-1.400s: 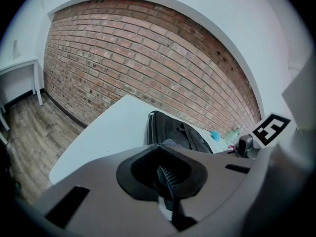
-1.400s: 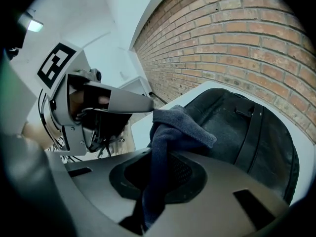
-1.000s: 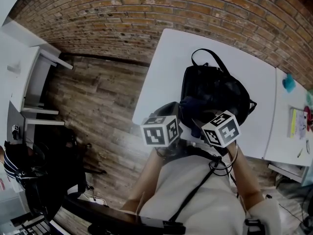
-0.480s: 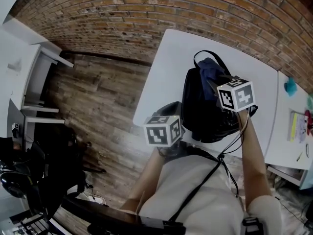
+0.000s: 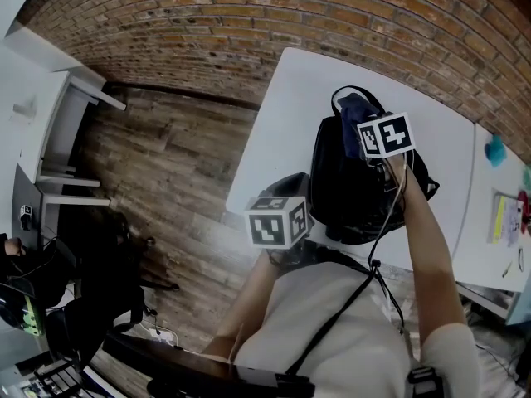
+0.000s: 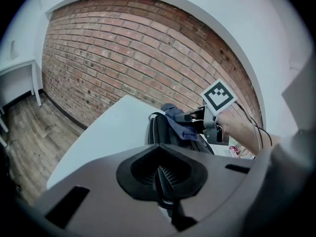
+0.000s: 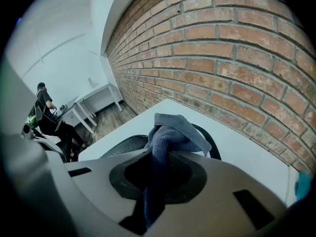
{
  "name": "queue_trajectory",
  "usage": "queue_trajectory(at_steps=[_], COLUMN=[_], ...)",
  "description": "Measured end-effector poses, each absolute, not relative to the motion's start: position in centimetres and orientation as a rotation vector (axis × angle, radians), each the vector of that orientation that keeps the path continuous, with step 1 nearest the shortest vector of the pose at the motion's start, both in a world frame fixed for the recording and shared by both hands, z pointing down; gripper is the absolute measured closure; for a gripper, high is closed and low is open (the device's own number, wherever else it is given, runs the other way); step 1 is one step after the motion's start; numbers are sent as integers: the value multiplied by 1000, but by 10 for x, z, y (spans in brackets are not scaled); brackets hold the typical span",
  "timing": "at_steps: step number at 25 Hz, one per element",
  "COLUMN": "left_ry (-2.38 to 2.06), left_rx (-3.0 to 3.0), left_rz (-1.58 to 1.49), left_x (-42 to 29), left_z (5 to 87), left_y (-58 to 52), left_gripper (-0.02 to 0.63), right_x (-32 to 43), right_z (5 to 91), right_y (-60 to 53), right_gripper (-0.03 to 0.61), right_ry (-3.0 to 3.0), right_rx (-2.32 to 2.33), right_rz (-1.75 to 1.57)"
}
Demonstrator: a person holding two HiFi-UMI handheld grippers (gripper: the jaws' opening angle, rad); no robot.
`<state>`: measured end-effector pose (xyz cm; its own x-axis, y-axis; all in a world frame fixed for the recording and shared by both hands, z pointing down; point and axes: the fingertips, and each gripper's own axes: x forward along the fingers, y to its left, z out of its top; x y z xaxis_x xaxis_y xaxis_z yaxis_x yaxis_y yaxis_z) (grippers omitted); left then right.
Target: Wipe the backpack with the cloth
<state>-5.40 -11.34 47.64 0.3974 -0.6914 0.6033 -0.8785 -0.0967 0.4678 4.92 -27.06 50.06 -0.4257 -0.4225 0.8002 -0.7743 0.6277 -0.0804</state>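
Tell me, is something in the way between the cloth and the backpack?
Nothing visible is. The right hand-held gripper holds the blue cloth right at the top of the black backpack, with no gap showing.

Black backpack (image 5: pixel 340 191) lying on white table (image 5: pixel 282 123), bunched blue cloth (image 5: pixel 355 110) at its top end

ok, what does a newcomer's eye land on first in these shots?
First, the black fabric backpack on the white table, set against a red brick wall. Next, the right gripper at the backpack's handle end, shut on a bunched blue-grey cloth. The left gripper is shut with nothing in it and hangs short of the backpack.
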Motion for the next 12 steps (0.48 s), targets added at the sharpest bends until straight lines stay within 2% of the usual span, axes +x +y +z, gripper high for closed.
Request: queue_trajectory(at_steps=[12], left_ry=[-1340], left_rx=[1856], left_rz=[303], left_x=[-50], left_z=[476], left_y=[-117], left_gripper=[611], right_x=[46], right_z=[509], right_y=[-254], right_gripper=[532], right_ry=[-2042], right_rx=[869], right_rz=[574])
